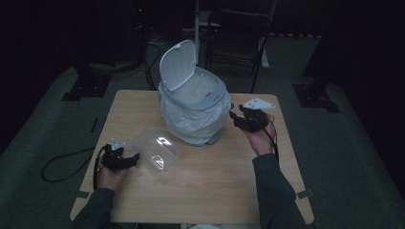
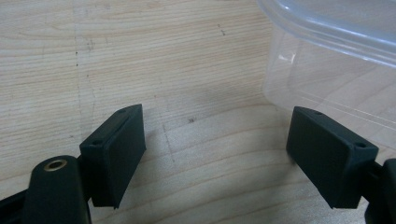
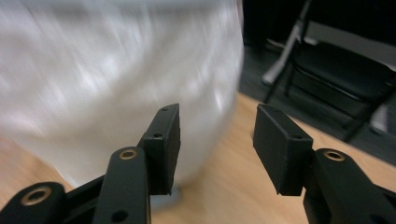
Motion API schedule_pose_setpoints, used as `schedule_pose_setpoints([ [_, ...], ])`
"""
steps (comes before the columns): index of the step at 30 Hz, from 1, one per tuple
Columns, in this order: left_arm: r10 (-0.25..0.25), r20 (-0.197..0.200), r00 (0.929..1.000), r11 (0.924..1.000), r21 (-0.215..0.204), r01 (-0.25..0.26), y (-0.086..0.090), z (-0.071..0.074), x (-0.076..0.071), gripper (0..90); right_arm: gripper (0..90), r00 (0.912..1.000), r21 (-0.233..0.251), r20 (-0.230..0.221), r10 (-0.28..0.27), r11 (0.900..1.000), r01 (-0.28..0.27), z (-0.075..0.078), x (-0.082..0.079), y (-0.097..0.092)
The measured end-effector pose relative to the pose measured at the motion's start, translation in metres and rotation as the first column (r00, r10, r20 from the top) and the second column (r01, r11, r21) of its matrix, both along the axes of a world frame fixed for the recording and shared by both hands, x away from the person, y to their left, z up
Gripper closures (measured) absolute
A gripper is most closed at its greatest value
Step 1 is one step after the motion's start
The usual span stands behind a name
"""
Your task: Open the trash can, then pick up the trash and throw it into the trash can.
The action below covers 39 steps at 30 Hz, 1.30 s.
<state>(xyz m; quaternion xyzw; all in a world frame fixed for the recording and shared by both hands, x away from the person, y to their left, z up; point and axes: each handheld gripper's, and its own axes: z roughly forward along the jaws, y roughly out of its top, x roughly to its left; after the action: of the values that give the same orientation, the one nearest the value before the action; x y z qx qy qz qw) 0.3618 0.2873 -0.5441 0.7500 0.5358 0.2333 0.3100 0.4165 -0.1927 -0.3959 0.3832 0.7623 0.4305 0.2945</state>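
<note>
Container (image 2: pixel 336 51) of clear plastic lies just beyond the left gripper (image 2: pixel 215 154)'s wide, empty fingers (image 2: pixel 116 149); right gripper (image 3: pixel 215 144)'s fingers part-open, empty, beside the bin (image 3: pixel 116 70).

Wooden table (image 1: pixel 215 181), black folding chair (image 1: pixel 239 33), grey carpet floor (image 1: pixel 348 157)

A dim room with grey-green carpet (image 1: pixel 43 119) surrounds the pale wooden surface (image 1: pixel 215 181), behind which stand a black folding chair (image 1: pixel 239 38), dark stand bases (image 1: pixel 83 88) and what seem to be loose cables (image 1: pixel 62 167).
</note>
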Motion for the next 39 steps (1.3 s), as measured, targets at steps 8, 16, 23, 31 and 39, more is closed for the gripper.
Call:
schedule_pose_setpoints([
  [8, 0.000, -0.002, 1.0000, 1.0000, -0.002, 0.000, -0.001, 0.000, 0.000, 20.3, 47.6, 0.9942, -0.024, -0.061, -0.088, 0.9959, 0.087, -0.040, -0.009, -0.028],
  [16, 0.000, -0.004, 1.0000, 1.0000, -0.001, 0.000, -0.001, 0.000, 0.000, 20.3, 43.4, 0.9618, -0.033, -0.223, -0.159, 0.9872, 0.156, -0.103, -0.020, -0.058],
  [23, -0.005, -0.004, 1.0000, 1.0000, -0.002, 0.005, -0.001, 0.000, 0.000, 20.2, 40.2, 0.9439, -0.032, -0.257, -0.208, 0.9778, 0.207, -0.132, -0.029, -0.077],
  [31, -0.016, -0.005, 0.9999, 0.9999, -0.002, 0.016, -0.002, 0.000, 0.001, 19.0, 42.5, 0.9335, -0.038, -0.265, -0.242, 0.9699, 0.241, -0.152, -0.040, -0.098],
  [39, -0.026, -0.005, 0.9996, 0.9997, -0.001, 0.026, -0.003, 0.000, 0.000, 19.1, 37.7, 0.9334, -0.026, -0.273, -0.233, 0.9718, 0.234, -0.153, -0.044, -0.106],
])
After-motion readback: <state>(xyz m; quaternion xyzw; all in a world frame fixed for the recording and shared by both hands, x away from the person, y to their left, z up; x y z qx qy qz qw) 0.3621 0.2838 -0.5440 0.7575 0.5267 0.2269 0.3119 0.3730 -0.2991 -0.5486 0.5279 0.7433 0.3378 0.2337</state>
